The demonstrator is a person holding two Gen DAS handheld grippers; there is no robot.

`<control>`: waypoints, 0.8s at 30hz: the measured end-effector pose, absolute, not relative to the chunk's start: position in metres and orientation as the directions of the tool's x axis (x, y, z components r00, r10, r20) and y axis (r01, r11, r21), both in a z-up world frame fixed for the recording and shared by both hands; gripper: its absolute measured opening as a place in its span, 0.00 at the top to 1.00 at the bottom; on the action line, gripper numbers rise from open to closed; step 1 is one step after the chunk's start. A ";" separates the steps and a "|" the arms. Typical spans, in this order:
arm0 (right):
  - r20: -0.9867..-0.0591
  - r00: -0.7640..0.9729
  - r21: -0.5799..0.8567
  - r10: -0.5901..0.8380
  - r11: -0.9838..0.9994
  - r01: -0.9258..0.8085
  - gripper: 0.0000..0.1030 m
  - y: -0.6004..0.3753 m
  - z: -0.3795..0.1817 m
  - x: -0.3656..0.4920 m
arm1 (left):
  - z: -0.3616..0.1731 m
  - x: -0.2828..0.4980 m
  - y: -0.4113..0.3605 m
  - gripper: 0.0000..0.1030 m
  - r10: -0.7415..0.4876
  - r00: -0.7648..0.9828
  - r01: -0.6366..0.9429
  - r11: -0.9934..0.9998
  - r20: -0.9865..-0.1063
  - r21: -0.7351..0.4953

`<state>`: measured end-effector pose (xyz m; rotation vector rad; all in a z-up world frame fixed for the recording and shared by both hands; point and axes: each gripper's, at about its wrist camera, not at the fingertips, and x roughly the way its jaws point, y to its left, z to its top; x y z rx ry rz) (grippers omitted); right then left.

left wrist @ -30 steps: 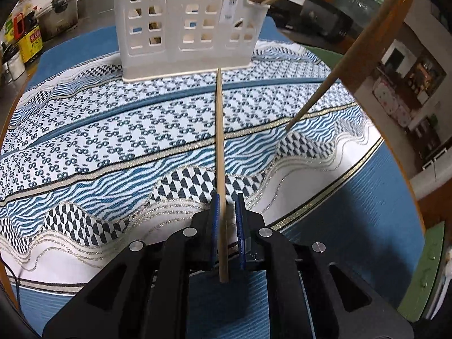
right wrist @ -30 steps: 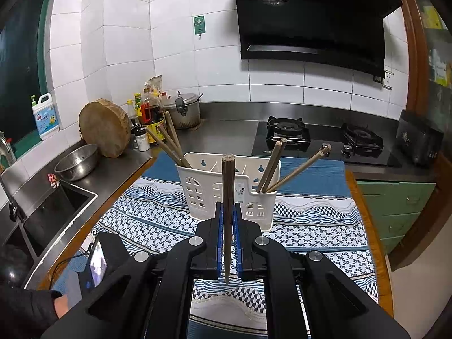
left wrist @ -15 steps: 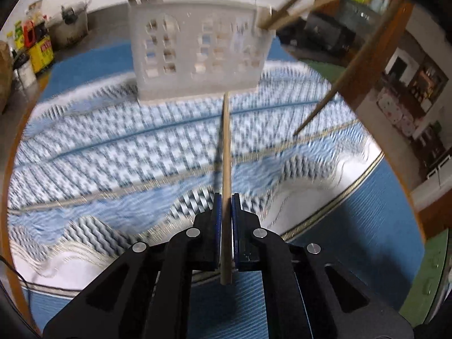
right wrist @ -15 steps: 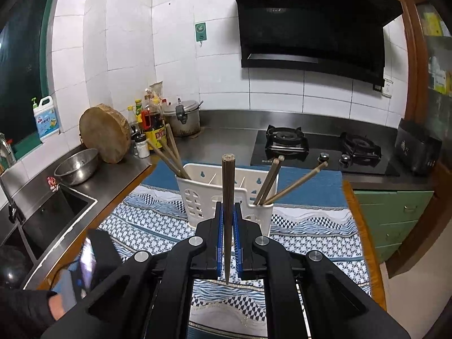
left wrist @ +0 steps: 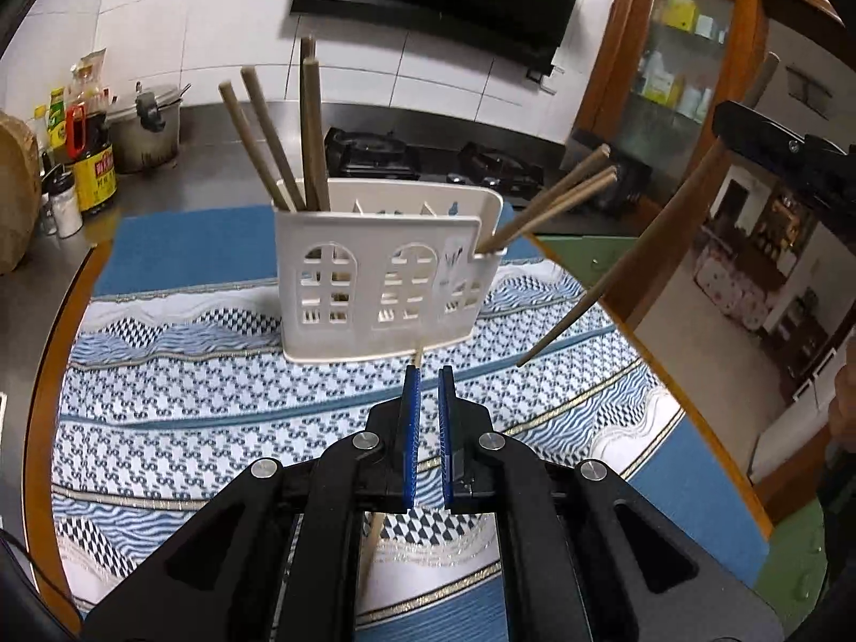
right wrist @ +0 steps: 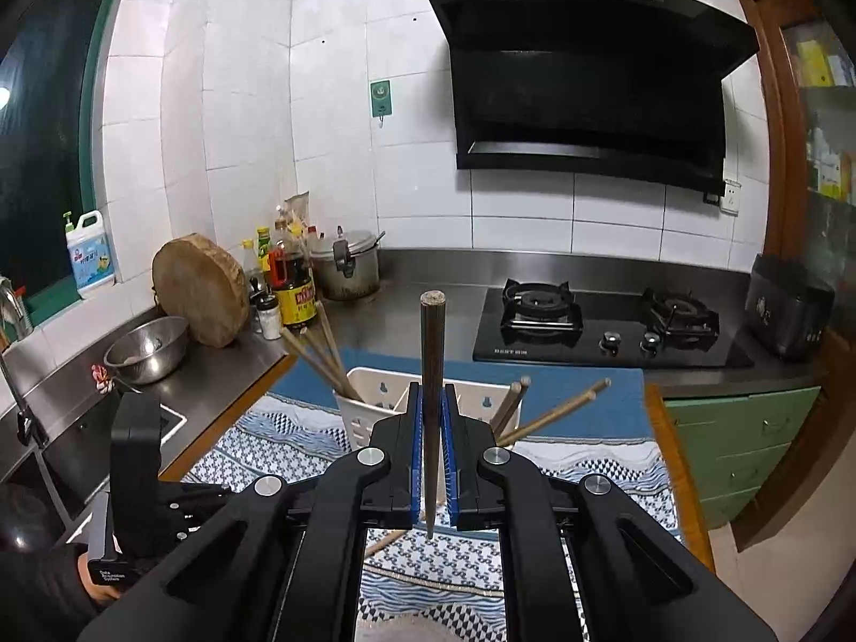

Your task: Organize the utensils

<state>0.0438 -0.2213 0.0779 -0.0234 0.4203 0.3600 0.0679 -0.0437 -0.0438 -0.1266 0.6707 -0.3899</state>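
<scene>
A white utensil holder stands on the patterned cloth. Several dark chopsticks lean in its left end and two in its right end. My left gripper hangs shut above the cloth, short of the holder, with only cloth showing in the thin slit between its pads. A pale chopstick lies on the cloth beneath it, partly hidden behind the left finger. My right gripper is shut on a dark chopstick, held upright with its thick end up, in front of the holder.
The table's wooden edge runs on the right, with green drawers beyond. Behind the holder are a gas hob, sauce bottles, a pot, a round chopping block, a steel bowl and a sink at left.
My left gripper has risen and tipped upward; its jaws closed, and the pale chopstick that was between them now lies on the cloth. My right gripper rose slightly with its chopstick.
</scene>
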 end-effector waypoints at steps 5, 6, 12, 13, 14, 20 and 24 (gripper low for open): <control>-0.398 0.853 0.045 0.338 0.936 -0.349 0.93 -0.223 0.080 0.043 | -0.052 0.070 -0.042 0.95 -0.406 0.669 0.327 0.913 -0.623 -0.243; -0.399 0.853 0.046 0.338 0.936 -0.349 0.93 -0.223 0.079 0.043 | -0.056 0.070 -0.043 0.95 -0.400 0.658 0.329 0.915 -0.637 -0.234; -0.398 0.851 0.052 0.342 0.935 -0.351 0.93 -0.224 0.077 0.043 | -0.096 0.069 -0.045 0.92 -0.364 0.564 0.324 0.923 -0.741 -0.207; -0.399 0.851 0.051 0.342 0.935 -0.352 0.93 -0.224 0.077 0.043 | -0.102 0.070 -0.045 0.90 -0.360 0.548 0.323 0.924 -0.755 -0.206; -0.400 0.850 0.051 0.343 0.934 -0.353 0.93 -0.224 0.076 0.043 | -0.109 0.069 -0.044 0.89 -0.348 0.537 0.316 0.927 -0.769 -0.199; -0.407 0.844 0.053 0.348 0.932 -0.358 0.93 -0.221 0.074 0.044 | -0.138 0.066 -0.039 0.77 -0.304 0.494 0.310 0.937 -0.815 -0.161; -0.411 0.842 0.051 0.349 0.931 -0.361 0.93 -0.218 0.073 0.043 | -0.151 0.065 -0.038 0.77 -0.290 0.469 0.320 0.936 -0.834 -0.146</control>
